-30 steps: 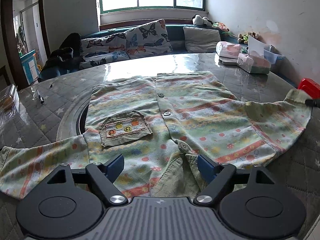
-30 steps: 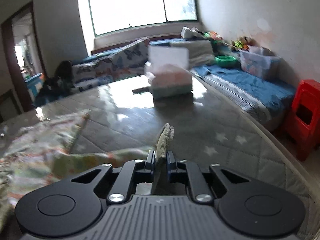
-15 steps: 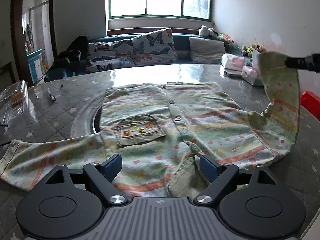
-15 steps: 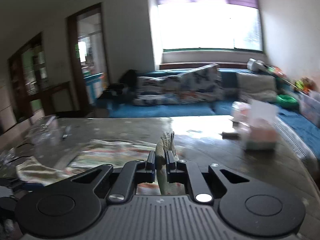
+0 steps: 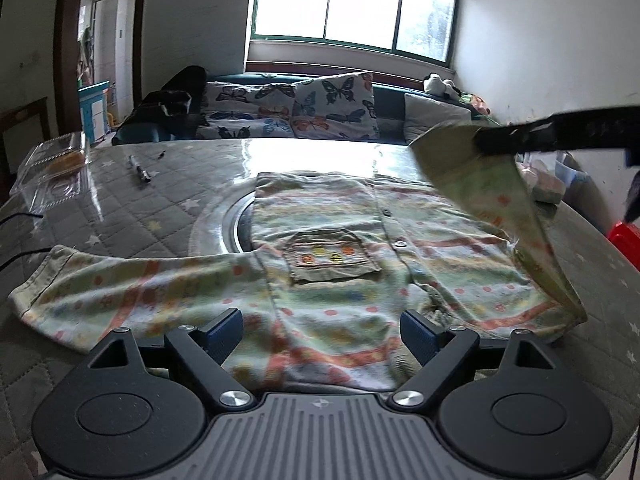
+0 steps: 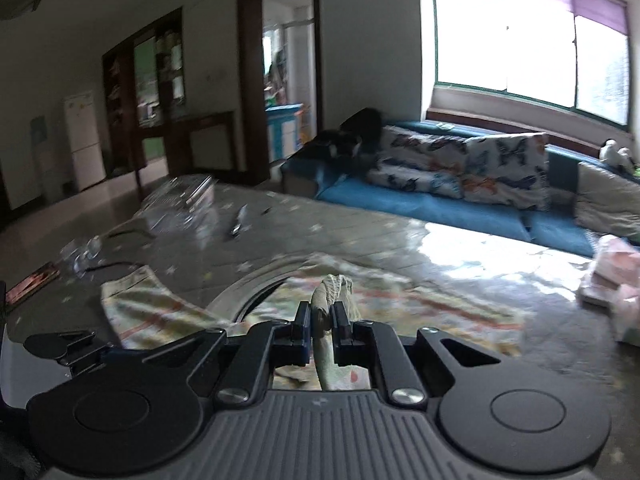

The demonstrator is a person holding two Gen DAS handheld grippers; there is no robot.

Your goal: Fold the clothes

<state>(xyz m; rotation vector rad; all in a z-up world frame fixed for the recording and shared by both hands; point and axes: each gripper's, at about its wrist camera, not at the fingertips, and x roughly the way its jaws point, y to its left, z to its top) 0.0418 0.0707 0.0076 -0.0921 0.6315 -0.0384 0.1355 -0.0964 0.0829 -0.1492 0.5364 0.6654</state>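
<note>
Lifted higher than a moment ago, the shirt [image 5: 344,276] sleeve [image 5: 496,196] hangs limp from the closed right tool [image 6: 322,316] above the counter [image 5: 160,216]; left tool [image 5: 320,330] gapes wide near the collar; soft cloth, best gripped by its cuffs

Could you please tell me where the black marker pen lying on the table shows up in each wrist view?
Left wrist: marker pen upper left, beside the clear plastic box.
Right wrist: marker pen left of centre, blurred, right of that box.
Shared landmark: butterfly cushions.

Left tongs [image 5: 321,330] gape wide, low; right tongs [image 6: 322,317] apparently pinched tight, raised.
</note>
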